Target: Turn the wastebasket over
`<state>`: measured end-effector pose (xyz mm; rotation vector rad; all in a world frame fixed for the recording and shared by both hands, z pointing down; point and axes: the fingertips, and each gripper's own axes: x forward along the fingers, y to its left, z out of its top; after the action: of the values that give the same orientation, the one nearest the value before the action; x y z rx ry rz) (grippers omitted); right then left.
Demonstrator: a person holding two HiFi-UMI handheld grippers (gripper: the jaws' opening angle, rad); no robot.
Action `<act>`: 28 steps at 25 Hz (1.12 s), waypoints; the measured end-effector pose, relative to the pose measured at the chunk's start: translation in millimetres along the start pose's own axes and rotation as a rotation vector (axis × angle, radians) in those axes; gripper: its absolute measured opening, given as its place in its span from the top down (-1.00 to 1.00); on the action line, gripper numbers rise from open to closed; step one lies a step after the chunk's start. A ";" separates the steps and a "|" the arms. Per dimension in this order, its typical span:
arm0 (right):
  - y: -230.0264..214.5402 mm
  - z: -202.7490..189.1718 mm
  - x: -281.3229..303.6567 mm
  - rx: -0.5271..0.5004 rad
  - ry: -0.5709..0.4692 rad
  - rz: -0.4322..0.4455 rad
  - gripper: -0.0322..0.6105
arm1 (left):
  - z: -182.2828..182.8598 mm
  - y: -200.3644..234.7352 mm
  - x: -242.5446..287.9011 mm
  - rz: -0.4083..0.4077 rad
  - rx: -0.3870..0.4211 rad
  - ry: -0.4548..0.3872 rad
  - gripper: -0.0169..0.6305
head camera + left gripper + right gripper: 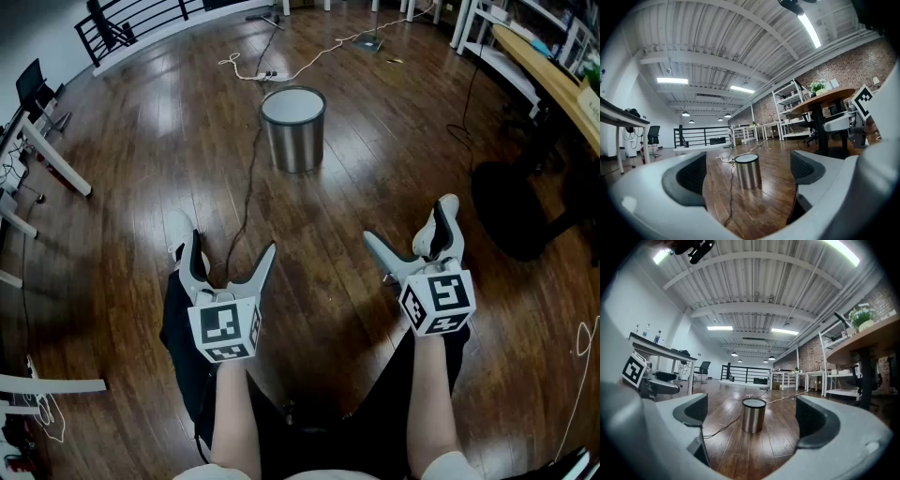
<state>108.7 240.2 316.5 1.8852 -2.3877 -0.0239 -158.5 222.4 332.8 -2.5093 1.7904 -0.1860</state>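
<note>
A round steel wastebasket point(293, 128) stands on the wooden floor, its pale top face up; whether that face is a base or an open mouth I cannot tell. It also shows straight ahead in the left gripper view point(748, 171) and in the right gripper view point(753, 415). My left gripper point(230, 262) is held low and level well short of it, jaws wide open and empty. My right gripper point(409, 240) is level beside it, equally wide open and empty. Both point toward the wastebasket with floor between.
A thin black cable point(246, 202) runs over the floor from near my left gripper past the wastebasket to a white cord point(246, 67). A black office chair point(525, 202) and a wooden desk point(553, 80) stand at right. Desk legs point(52, 155) stand at left.
</note>
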 end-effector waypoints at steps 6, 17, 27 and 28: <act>-3.8 9.6 80.8 0.002 0.003 0.039 -0.88 | 13.1 18.4 79.0 -0.036 -0.015 -0.014 -0.82; 3.0 31.9 228.4 -0.048 0.032 0.110 -0.88 | -1.6 61.5 214.2 -0.102 -0.030 0.044 -0.81; -43.2 72.2 381.0 -0.078 0.051 0.185 -0.87 | 43.6 107.1 365.6 -0.115 -0.060 -0.015 -0.72; -46.4 76.1 399.9 -0.086 0.053 0.204 -0.87 | 48.5 112.6 382.2 -0.118 -0.053 -0.020 -0.72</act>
<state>55.5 -162.7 264.6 1.5783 -2.4876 -0.0593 -135.3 -176.8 297.5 -2.6452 1.6635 -0.1192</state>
